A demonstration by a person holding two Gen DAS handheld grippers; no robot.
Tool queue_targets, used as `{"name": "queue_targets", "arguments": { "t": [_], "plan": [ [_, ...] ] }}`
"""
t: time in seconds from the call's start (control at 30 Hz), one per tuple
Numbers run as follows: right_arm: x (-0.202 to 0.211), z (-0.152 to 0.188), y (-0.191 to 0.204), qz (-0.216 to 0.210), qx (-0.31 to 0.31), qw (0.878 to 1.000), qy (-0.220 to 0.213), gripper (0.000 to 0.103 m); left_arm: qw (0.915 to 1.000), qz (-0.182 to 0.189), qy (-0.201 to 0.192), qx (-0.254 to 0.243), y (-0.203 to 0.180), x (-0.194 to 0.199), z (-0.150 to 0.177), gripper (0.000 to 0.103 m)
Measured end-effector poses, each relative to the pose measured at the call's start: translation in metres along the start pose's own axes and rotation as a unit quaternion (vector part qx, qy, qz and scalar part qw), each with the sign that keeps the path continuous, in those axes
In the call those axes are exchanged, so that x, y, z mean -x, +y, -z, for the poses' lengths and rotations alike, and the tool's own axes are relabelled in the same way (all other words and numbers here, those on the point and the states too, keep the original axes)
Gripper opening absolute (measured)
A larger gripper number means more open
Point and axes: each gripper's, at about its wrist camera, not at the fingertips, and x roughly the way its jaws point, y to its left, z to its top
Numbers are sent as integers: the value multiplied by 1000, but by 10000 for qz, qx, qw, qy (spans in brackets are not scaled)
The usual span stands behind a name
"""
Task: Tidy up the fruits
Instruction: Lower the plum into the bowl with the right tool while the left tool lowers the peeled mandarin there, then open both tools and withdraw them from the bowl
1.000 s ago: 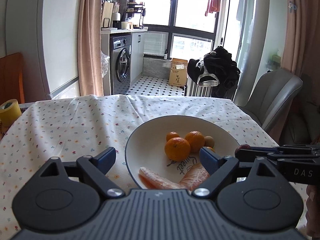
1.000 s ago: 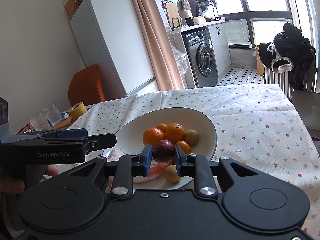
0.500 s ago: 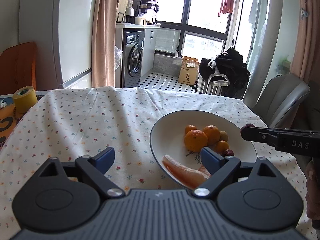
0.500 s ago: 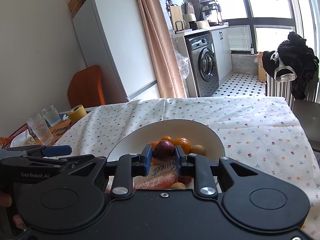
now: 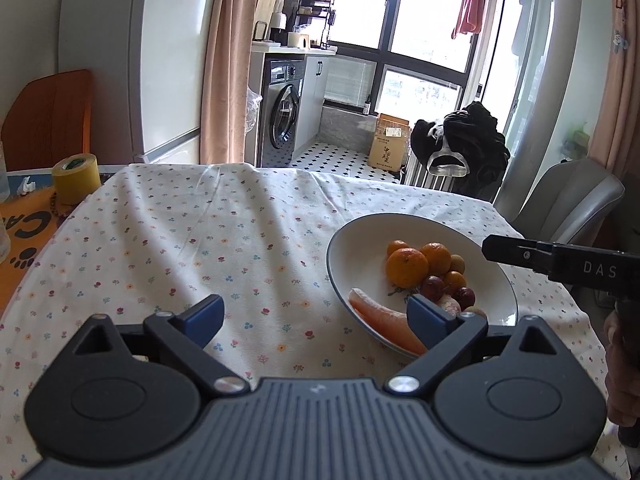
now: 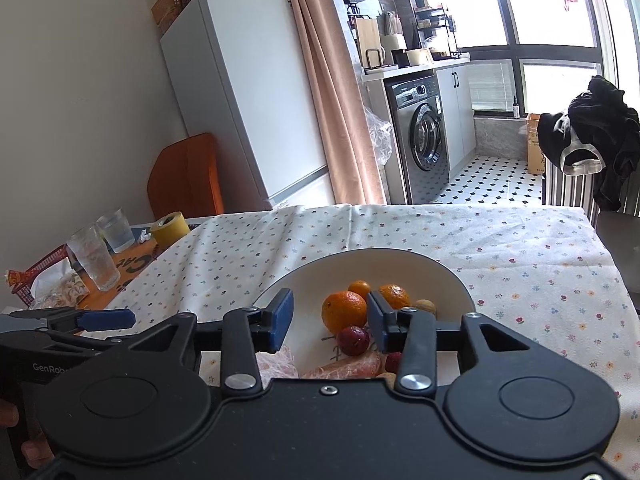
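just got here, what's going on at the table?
A person with a handheld claw in each hand is sorting fruit into a white bowl. The right claw is open above the bowl, with a dark purple fruit lying below it beside the oranges. The left claw is open and empty over the floral tablecloth.

- White plate (image 5: 340,240), round, dark-rimmed, set flat on the floral tablecloth; all fruit is held in it.
- Oranges (image 5: 406,267), several, clustered touching near the plate's centre.
- Dark red passion fruit (image 6: 353,340), round, laid against the largest orange.
- Peeled pomelo segments (image 5: 384,322), pale pink, laid along the near rim.
- Small tan fruit (image 5: 457,263), placed beside the oranges.
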Motion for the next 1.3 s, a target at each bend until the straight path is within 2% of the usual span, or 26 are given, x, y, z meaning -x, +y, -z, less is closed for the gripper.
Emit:
{"name": "queue_targets", "arguments": {
  "t": [0.33, 0.4, 0.47, 0.63, 0.7, 0.8, 1.3],
  "plan": [
    [24, 10, 9, 70, 60, 10000, 13, 55, 9996, -7, 99, 246, 6, 16, 11, 97],
    [30, 11, 10, 71, 64, 10000, -25, 62, 9996, -5, 76, 277, 7, 20, 12, 98],
    [35, 12, 11, 71, 46, 9999, -59, 67, 9996, -26, 42, 295, 8, 25, 13, 103],
    [49, 16, 13, 93, 34, 9999, -131, 83, 9994, -12, -18, 338, 7, 35, 16, 103],
    [56, 18, 14, 104, 13, 9998, -152, 95, 9994, -11, -29, 340, 5, 39, 17, 103],
    [64, 21, 15, 134, -23, 9997, -181, 103, 9994, 42, -54, 345, 4, 46, 20, 103],
    [108, 32, 31, 46, 129, 9998, -169, 103, 9994, 34, -170, 296, 0, 91, 32, 103]
  ]
}}
